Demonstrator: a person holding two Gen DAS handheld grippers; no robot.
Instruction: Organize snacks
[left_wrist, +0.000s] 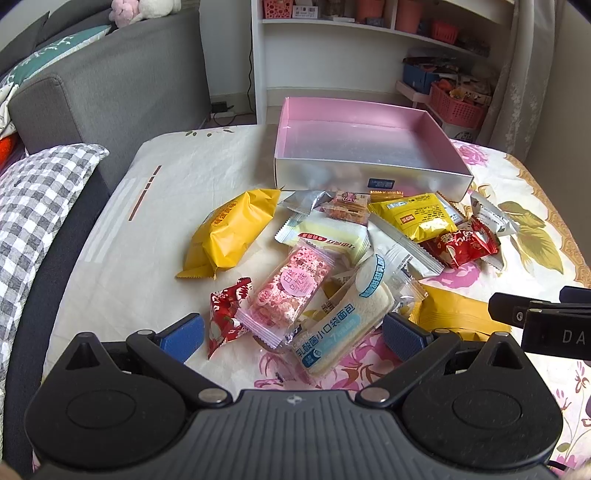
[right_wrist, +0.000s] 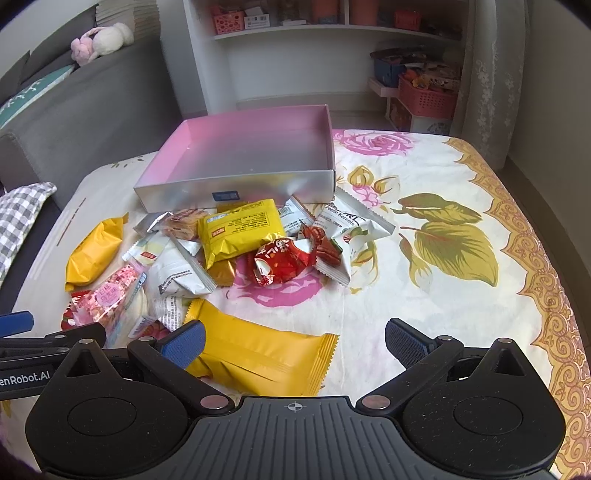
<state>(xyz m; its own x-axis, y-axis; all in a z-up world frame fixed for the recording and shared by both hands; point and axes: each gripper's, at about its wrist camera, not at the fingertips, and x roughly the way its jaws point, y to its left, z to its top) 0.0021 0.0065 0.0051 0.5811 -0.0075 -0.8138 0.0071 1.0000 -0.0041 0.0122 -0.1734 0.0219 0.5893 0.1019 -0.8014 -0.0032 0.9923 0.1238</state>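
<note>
Glossy wrappers on soft printed cloth

Yellow packet (right_wrist: 258, 356) shiny foil-like plastic; box (left_wrist: 369, 173) satiny silver card outside, pink inside; sheet (right_wrist: 424, 280) matt cotton.

"Pecan Kernels" in dark letters on the white nut packet (right_wrist: 352, 225) near the box corner. "enRobot.AI" in white on the black body of the left gripper (right_wrist: 22, 378), cut off at the picture's edge. "DA" in pale letters on the black body of the right gripper (left_wrist: 572, 336), also cut off. Chinese words "乳酸菌小口袋面包" in white on the blue band of the bread packet (left_wrist: 332, 332). More Chinese words on the round pink sticker of the pink candy packet (left_wrist: 291, 284), on the red packet (right_wrist: 282, 258) and on the yellow packet (right_wrist: 240, 229), too small to read.
</note>
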